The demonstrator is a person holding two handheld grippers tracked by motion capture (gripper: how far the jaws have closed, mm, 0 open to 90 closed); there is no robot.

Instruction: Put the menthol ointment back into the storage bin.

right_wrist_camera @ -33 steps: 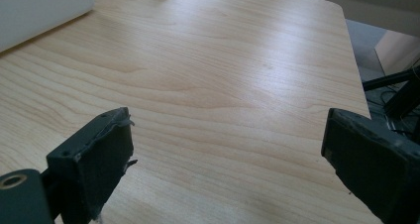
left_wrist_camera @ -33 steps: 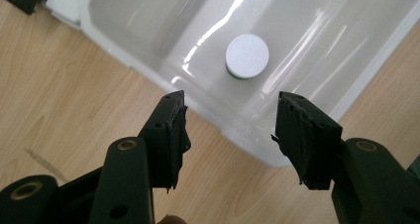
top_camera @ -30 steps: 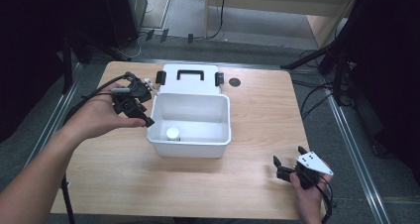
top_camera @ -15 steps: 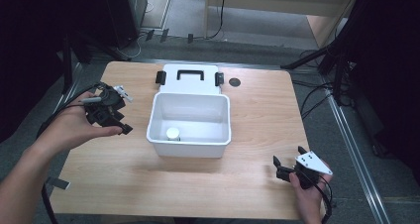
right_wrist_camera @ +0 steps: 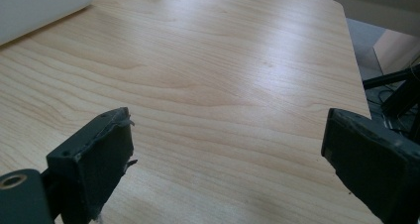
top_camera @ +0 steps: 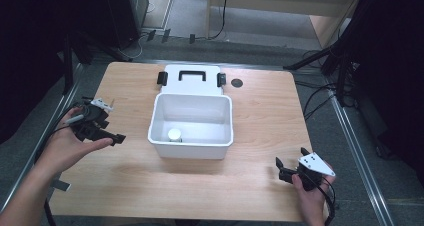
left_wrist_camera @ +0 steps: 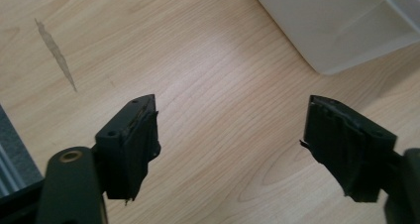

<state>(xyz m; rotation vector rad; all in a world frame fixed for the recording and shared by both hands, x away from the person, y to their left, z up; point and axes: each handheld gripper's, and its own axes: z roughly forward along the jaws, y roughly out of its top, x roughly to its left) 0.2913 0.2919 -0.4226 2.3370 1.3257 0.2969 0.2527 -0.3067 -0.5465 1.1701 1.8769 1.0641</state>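
A white open-topped box (top_camera: 191,148) stands mid-table, and a small white round object (top_camera: 174,134) lies on its floor. Its lid (top_camera: 191,87), with a black handle and clips, lies flat behind it. My left gripper (top_camera: 107,132) sits low over the table's left side, apart from the box. Its jaws have just been opening and now stand open (left_wrist_camera: 233,115) with only bare wood between them. A corner of the box (left_wrist_camera: 337,26) lies beyond them. My right gripper (top_camera: 291,157) rests near the front right corner, open (right_wrist_camera: 228,120) and holding nothing.
The wooden table (top_camera: 250,116) has a small black round disc (top_camera: 237,83) near its far edge, right of the lid. Cables trail on the floor to the left and right. An edge of the box (right_wrist_camera: 34,6) shows at the upper left of the right gripper view.
My left gripper has moved away from the box's left rim, leftward and toward the near edge, and has sunk lower. Its jaws have spread apart. The right gripper has kept still.
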